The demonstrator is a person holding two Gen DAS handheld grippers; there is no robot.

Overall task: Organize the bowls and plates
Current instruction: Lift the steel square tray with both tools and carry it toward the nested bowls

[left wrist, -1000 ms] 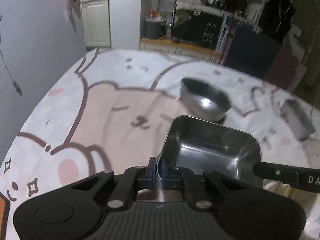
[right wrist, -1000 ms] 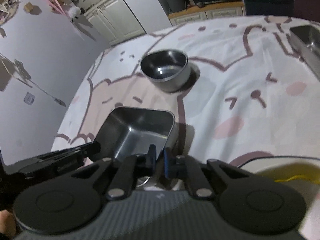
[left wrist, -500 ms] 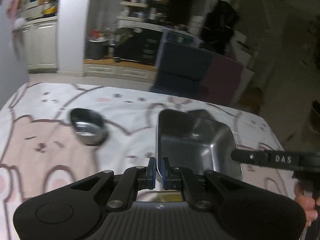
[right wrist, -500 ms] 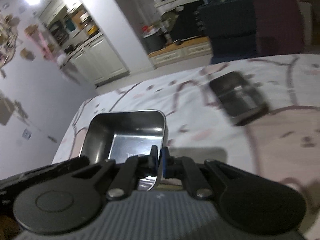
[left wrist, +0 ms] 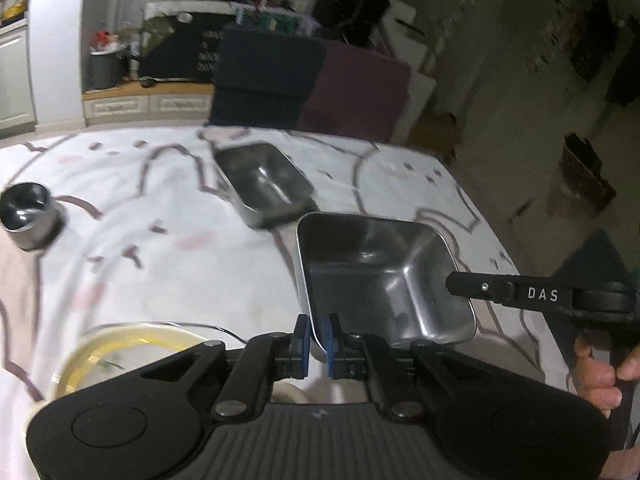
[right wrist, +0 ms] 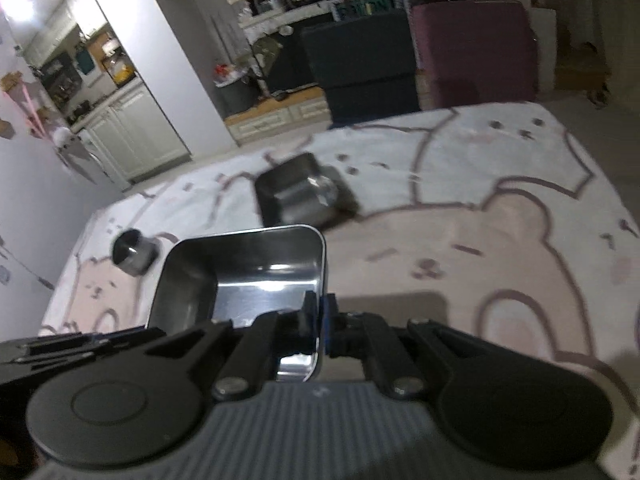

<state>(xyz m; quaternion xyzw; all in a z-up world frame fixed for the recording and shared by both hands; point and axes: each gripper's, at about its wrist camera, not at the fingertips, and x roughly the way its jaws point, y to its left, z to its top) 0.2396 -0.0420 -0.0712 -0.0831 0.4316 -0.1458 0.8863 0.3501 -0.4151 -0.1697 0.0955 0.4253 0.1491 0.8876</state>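
A square steel tray (left wrist: 380, 276) is held in the air by both grippers. My left gripper (left wrist: 316, 344) is shut on its near left rim. My right gripper (right wrist: 318, 320) is shut on its right rim; the tray also shows in the right wrist view (right wrist: 244, 276). The right gripper's finger (left wrist: 500, 290) shows at the tray's right edge in the left wrist view. A second rectangular steel tray (left wrist: 262, 180) lies on the table beyond, also in the right wrist view (right wrist: 300, 192). A round steel bowl (left wrist: 28, 214) stands at the far left, also in the right wrist view (right wrist: 134, 254).
The table (left wrist: 160, 264) has a white cloth with pink bear drawings. A plate with a yellow rim (left wrist: 120, 348) lies close below the left gripper. Dark blue and maroon chairs (left wrist: 308, 84) stand past the table's far edge. The table's right edge is close by.
Both grippers have swung right with the square tray between them. The round bowl has slid to the far left of view and the second rectangular tray has come into the middle.
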